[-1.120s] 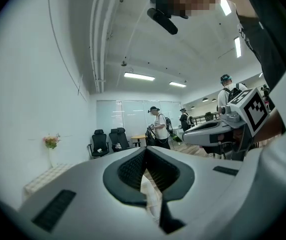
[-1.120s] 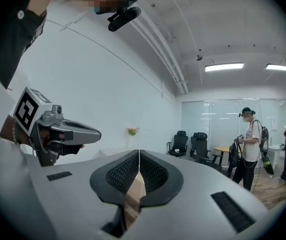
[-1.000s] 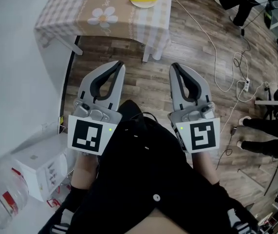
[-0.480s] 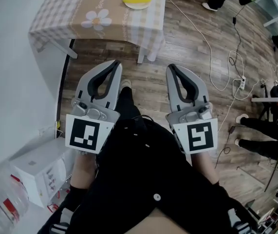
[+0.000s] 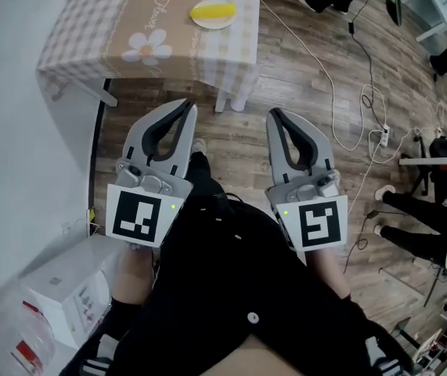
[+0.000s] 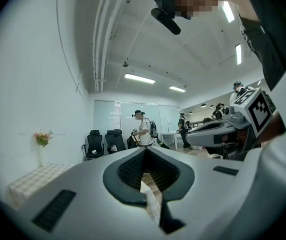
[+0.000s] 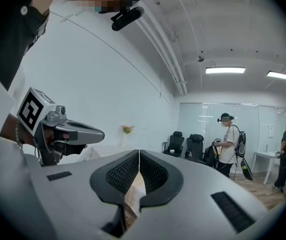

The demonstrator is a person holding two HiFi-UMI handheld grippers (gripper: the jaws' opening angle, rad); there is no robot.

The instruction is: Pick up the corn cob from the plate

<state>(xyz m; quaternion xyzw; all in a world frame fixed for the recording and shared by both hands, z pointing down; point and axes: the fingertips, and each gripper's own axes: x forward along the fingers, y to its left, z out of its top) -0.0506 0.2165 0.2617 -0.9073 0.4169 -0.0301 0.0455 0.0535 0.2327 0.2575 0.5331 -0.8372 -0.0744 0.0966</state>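
A yellow corn cob is lying on a small pale plate, which is sitting near the right edge of a table draped in a checked cloth with a daisy print. Well short of the table, over the wood-plank floor, a person is holding the left gripper and the right gripper side by side, both pointing toward the table. Each gripper's jaws are pressing together with nothing between them.
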